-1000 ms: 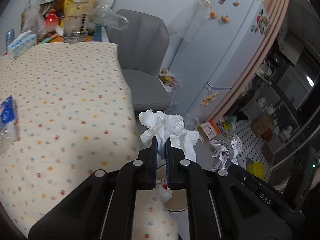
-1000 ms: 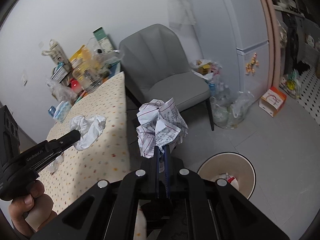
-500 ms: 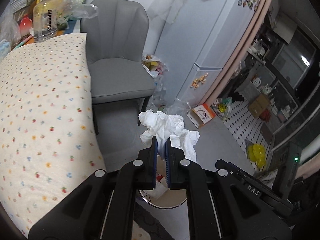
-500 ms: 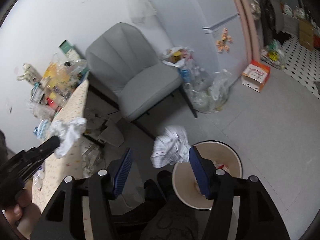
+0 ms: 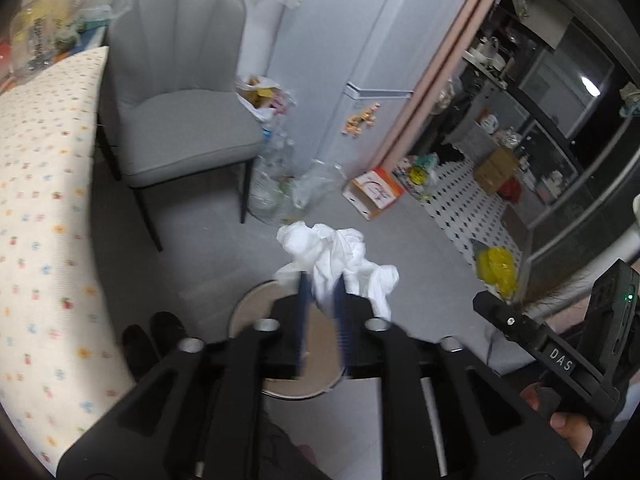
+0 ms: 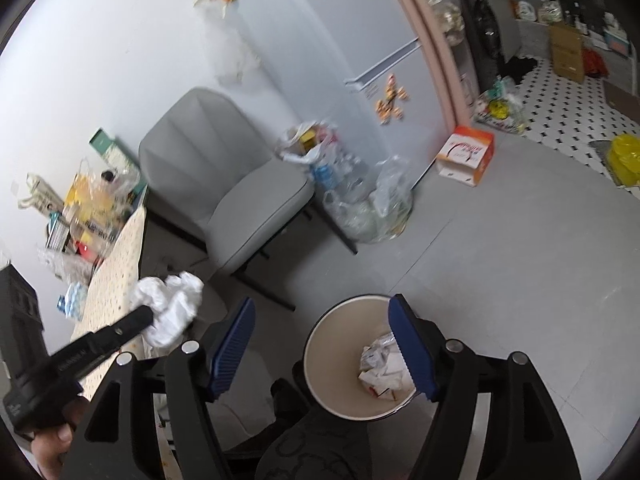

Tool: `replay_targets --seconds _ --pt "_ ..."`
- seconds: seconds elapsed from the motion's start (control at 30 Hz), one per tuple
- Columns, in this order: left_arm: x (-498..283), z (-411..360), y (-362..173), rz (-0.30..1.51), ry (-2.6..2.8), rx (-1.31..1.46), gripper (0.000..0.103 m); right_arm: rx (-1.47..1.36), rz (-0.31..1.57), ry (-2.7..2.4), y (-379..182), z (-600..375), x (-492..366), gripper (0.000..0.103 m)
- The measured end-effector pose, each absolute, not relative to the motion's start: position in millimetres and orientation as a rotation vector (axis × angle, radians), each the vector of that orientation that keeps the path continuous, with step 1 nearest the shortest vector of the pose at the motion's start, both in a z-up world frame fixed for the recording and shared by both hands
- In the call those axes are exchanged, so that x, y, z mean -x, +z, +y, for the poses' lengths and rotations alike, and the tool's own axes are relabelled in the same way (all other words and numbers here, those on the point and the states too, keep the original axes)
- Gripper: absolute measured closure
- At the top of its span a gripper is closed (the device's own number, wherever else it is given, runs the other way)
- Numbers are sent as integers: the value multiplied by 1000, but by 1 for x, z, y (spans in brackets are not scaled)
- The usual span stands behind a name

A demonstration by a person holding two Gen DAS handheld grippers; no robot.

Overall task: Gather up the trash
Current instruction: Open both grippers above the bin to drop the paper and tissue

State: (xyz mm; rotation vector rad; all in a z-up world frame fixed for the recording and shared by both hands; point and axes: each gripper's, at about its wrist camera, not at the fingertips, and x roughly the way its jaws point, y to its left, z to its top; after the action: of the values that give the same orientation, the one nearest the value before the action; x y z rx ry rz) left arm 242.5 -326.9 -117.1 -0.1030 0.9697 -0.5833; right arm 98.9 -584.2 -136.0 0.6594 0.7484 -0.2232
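Two grippers hang over one bin. Starting at the left of the right wrist view, a table [image 6: 120, 256] under a dotted cloth carries a heap of packets and bottles at its far end, too blurred to sort. Just beside its edge the left gripper [image 6: 148, 318] reaches in, its jaws pinched on a white tissue wad [image 6: 170, 306] that sits in the air above the floor, left of the bin. A grey chair [image 6: 240, 184] stands behind, and right of it a white bag [image 6: 304, 144] stuffed with mixed rubbish leans by the fridge [image 6: 340, 40], with clear bags [image 6: 368, 204] of bottles slumped in front. Lower down, the bin [image 6: 344, 344], round and cream inside, holds crumpled paper [image 6: 382, 368] with red-lined print lying against its right wall. The right gripper [image 6: 320, 348] straddles the bin, blue pads spread wide with nothing between them. Farther right an orange and white box [image 6: 466, 156] sits on the floor, and a yellow bag [image 6: 622, 158] lies on the tiled patch.

From the left wrist view, the left gripper [image 5: 322, 300] has its pads narrowly parted around the wad [image 5: 340, 260], which bulges above the fingertips directly over the bin [image 5: 248, 308]; the fingers hide most of the bin's inside. The right gripper's body [image 5: 560, 344] shows at the right edge.
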Motion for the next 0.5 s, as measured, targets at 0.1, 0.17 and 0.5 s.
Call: replay_targets --seconds 0.1,0.17,0.5 --pt "-236 -321 -108 902 -576 142 20 -663 730 -231 -129 -588 -92 33" --pt "-233 -316 -103 890 -554 130 15 -671 725 -220 -127 -586 -90 32" --pt "-234 -243 -75 840 -433 205 6 -643 716 -129 -114 -538 -105 16"
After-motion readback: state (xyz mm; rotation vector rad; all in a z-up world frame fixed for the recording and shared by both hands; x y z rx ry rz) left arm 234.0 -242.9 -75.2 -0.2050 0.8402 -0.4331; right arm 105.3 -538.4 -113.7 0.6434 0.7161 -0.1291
